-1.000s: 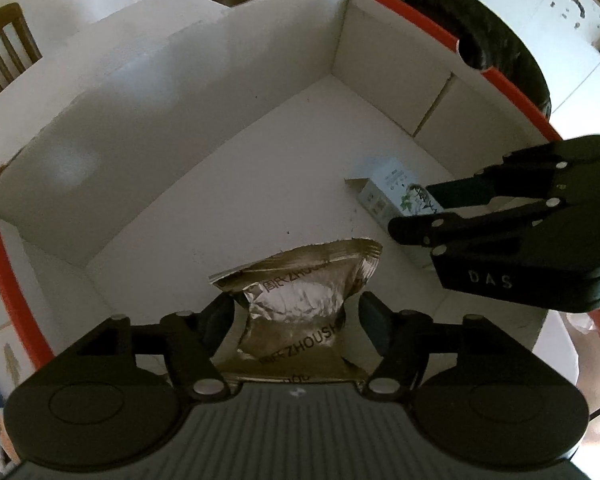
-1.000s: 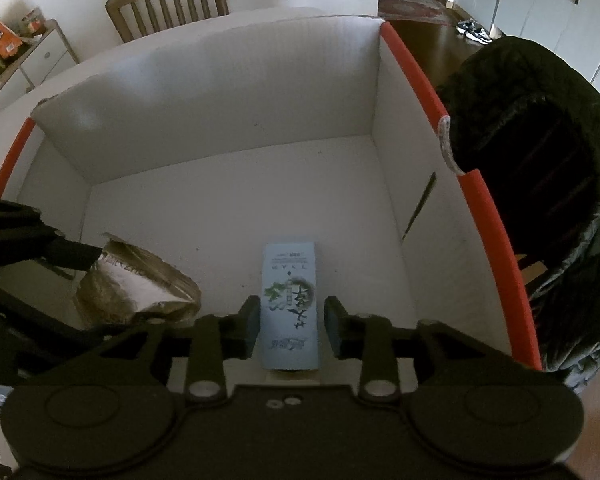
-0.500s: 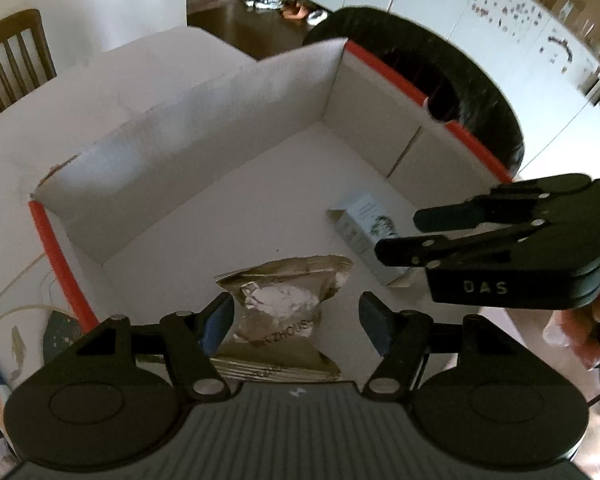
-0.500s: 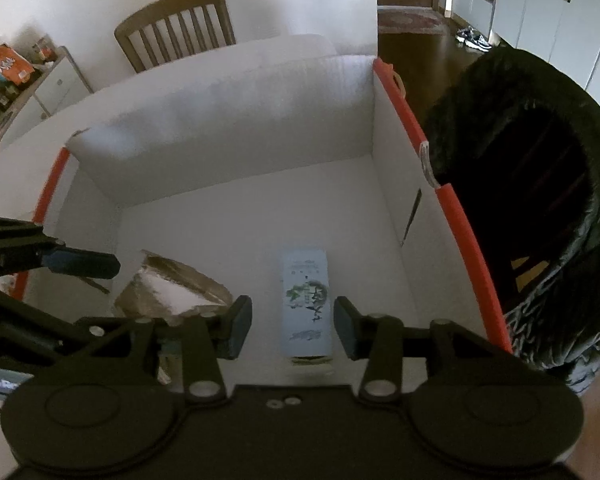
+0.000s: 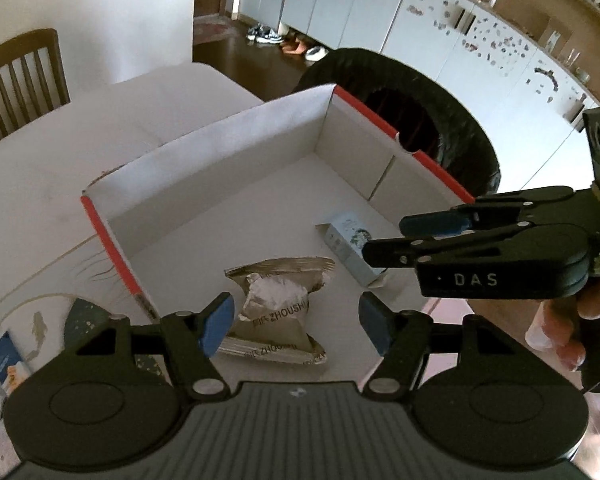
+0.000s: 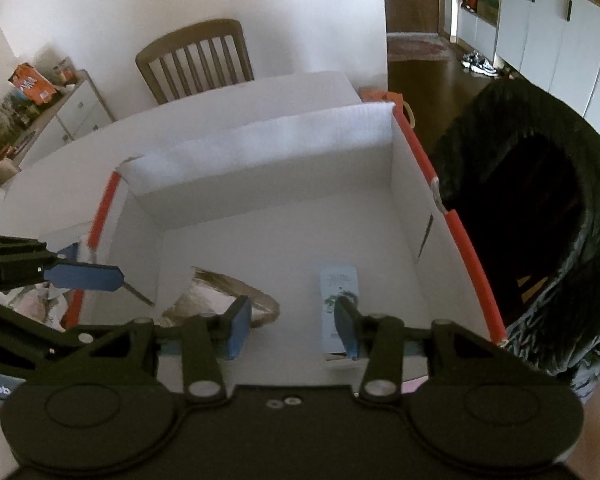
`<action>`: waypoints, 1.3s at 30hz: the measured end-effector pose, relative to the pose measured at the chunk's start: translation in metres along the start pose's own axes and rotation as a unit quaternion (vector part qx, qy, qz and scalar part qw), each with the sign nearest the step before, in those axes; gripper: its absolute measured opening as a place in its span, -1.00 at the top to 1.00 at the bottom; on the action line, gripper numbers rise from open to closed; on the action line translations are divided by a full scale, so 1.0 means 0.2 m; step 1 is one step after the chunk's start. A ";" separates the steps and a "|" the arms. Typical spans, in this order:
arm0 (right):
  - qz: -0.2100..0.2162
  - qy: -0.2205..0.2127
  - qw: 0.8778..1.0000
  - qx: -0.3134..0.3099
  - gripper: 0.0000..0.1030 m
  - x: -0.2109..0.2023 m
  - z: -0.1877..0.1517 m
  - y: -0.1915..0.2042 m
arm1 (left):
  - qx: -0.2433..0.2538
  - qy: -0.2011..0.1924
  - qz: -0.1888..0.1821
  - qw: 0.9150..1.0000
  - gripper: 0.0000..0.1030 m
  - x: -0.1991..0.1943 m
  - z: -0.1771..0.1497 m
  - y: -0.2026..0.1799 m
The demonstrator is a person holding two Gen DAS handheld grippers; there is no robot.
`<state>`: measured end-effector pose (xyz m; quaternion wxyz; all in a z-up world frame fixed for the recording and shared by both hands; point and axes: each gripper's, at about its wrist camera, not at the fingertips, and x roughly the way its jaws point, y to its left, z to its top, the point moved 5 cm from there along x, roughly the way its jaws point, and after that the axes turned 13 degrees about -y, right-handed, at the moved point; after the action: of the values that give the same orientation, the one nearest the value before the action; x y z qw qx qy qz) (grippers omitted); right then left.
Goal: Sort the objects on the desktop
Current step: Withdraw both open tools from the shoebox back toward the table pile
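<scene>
Both the left gripper [image 5: 294, 322] and right gripper [image 6: 292, 326] gape empty above the red-edged white cardboard box [image 5: 364, 104], the right's jaws having just widened. The crinkled gold foil packet [image 5: 278, 308] and pale slim carton [image 6: 334, 300] lie inside (apart); an outgoing finger could snag the box's near wall.

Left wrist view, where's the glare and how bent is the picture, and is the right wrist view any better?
Left wrist view: glare whitens the crinkled silver foil pouch; fisheye curves the white cabinets. Right wrist view: the white cardboard box bulges, and the black-lined bin is lost in shadow.

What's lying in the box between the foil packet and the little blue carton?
Nothing: bare white box floor separates the foil packet from the blue carton, clearest in the left wrist view.
</scene>
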<state>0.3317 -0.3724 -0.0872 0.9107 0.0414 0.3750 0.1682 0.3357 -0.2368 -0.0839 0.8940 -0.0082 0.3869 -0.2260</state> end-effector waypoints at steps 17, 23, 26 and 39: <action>-0.004 -0.053 0.999 -0.007 -0.24 -0.19 -0.03 0.19 | 0.030 -0.058 0.011 0.998 -0.48 -0.32 -0.11 0.03; -0.009 -0.073 0.997 -0.012 -0.37 -0.25 -0.06 0.26 | 0.031 -0.062 0.011 0.998 -0.57 -0.39 -0.17 0.07; -0.010 -0.083 0.996 -0.010 -0.40 -0.28 -0.07 0.29 | 0.036 -0.069 0.011 0.997 -0.58 -0.44 -0.20 0.07; -0.009 -0.109 0.994 -0.014 -0.59 -0.36 -0.18 0.51 | 0.023 -0.095 0.014 0.995 -0.97 -0.65 -0.37 0.18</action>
<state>0.2296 -0.3026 -0.0440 0.9481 0.0434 0.2716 0.1594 0.2201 -0.1386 -0.0531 0.9297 -0.0039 0.2953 -0.2203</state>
